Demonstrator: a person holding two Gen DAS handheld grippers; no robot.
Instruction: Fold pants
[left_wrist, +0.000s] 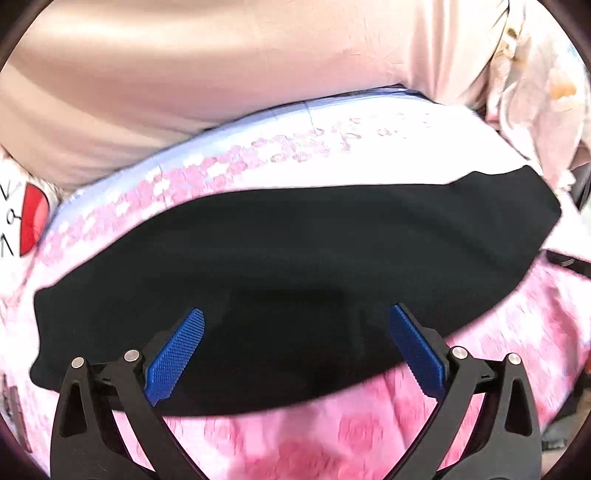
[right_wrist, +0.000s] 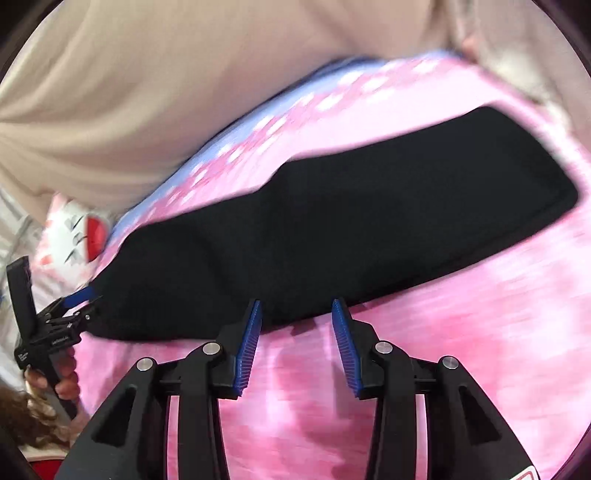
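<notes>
While both wrist views are motion-blurred, the layout reads fine. Far left in the right wrist view: a white cushion with a red patch (right_wrist: 79, 232), then a hand (right_wrist: 62, 384) holding the left claw (right_wrist: 86, 304), its blue pad (right_wrist: 79, 297) at the left end of the black pants (right_wrist: 332, 236). Whether that tip touches the cloth, can't tell from here. The left wrist view settles its state: left claw (left_wrist: 295, 354) stands wide, blue pads (left_wrist: 177, 354) well apart, nothing gripped, both hanging over the near half of the pants (left_wrist: 280, 280).

Pants lie as one long, narrow, flat black strip across a pink floral bedspread (right_wrist: 461, 350), running left to right, far end up toward the right. Looks already folded lengthwise; layers not distinguishable.

Right claw (right_wrist: 297, 345) is partly open, a moderate gap, pads (right_wrist: 249, 347) empty. Its tips sit just at the near edge of the pants, mostly over bare bedspread. No contact with the cloth visible.

Behind the bedspread: a blue patterned band (left_wrist: 155, 166), then a beige fabric mass (left_wrist: 184, 74) across the top of both views.
</notes>
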